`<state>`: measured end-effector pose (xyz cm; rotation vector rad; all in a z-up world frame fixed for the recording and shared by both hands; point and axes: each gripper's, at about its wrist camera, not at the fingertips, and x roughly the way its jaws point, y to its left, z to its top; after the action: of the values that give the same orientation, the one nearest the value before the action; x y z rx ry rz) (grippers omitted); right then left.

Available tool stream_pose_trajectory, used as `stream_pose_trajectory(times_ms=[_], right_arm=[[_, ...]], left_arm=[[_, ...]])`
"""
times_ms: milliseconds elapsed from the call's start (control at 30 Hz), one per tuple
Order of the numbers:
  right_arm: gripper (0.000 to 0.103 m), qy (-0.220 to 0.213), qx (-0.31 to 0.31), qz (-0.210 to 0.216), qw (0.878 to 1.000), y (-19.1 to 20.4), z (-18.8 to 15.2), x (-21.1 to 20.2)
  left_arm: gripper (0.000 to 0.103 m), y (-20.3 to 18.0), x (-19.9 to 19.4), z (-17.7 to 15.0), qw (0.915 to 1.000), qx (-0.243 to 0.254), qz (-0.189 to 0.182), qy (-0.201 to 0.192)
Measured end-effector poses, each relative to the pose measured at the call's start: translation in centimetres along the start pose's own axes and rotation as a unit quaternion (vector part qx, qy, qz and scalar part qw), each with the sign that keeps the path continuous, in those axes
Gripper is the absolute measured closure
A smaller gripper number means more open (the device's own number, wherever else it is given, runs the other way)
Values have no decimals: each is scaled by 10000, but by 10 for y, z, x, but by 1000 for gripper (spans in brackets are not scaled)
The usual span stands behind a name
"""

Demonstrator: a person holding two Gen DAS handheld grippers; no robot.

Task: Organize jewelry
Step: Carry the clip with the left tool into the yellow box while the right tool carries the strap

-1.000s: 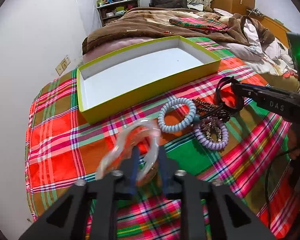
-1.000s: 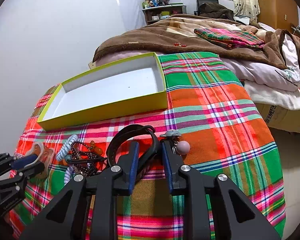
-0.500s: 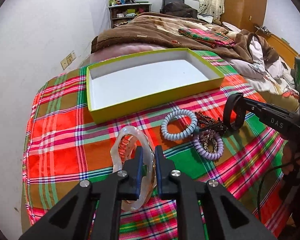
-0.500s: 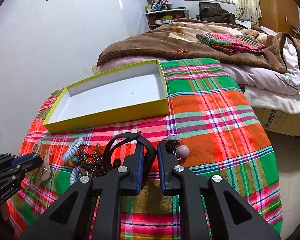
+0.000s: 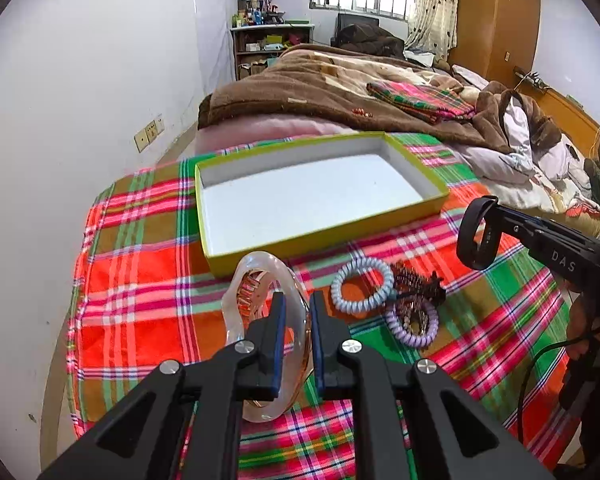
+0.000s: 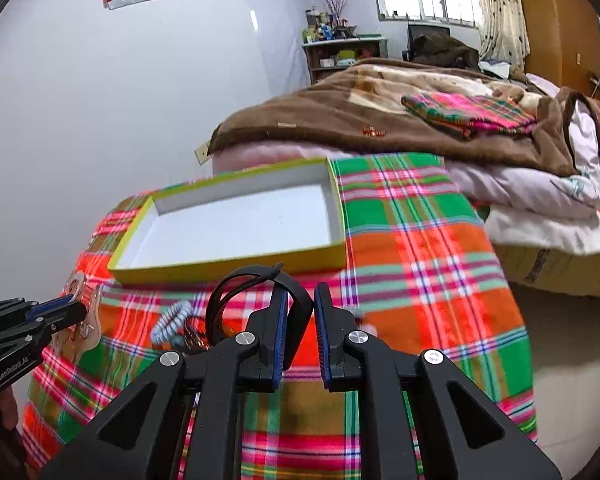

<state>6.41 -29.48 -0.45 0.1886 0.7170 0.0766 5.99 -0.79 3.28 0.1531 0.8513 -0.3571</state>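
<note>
My left gripper [image 5: 298, 300] is shut on a clear oval hair clip [image 5: 256, 280], held just above the plaid cloth in front of the yellow-green box [image 5: 328, 236]. In the right wrist view that gripper [image 6: 76, 308] and the clip [image 6: 88, 328] show at the far left. My right gripper [image 6: 300, 300] is shut on a black band [image 6: 236, 276], lifted off the cloth; in the left wrist view the band [image 5: 462, 236] hangs from its tip [image 5: 496, 220]. The box [image 6: 228, 268] holds nothing. A pale blue coil tie [image 5: 360, 308], a purple coil tie [image 5: 412, 340] and a dark bead bracelet [image 5: 418, 284] lie between the grippers.
A brown blanket [image 5: 320, 92] and a folded plaid cloth [image 5: 420, 100] lie on the bed behind the box. A white wall [image 5: 80, 100] runs close along the left. The plaid cloth [image 6: 420, 240] drops off to bare floor [image 6: 572, 360] on the right.
Both grippers have risen, and the clip and the black band have come up off the cloth with them. The right jaws have narrowed onto the band.
</note>
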Motion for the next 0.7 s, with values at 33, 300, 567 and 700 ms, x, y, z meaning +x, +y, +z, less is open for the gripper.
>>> stream_pose_trajectory(times_ms=[33,300,567,700], right_arm=[[89,-41,-6,11,10000,0,4,-2],[89,-180,-141,55,9997,4,39,1],[89,-21,-269,69,9996,11,73,36],[89,128,-372,16,9992,13,84,61]], left_arm=[[91,1,-1,3,10000,-5,7,-24],[91,11,2,27,9998,-97,-28,-193],[91,23,29,56,9994,-245,-121,-195],[91,27,46,69,9994,-230,-193,-193]])
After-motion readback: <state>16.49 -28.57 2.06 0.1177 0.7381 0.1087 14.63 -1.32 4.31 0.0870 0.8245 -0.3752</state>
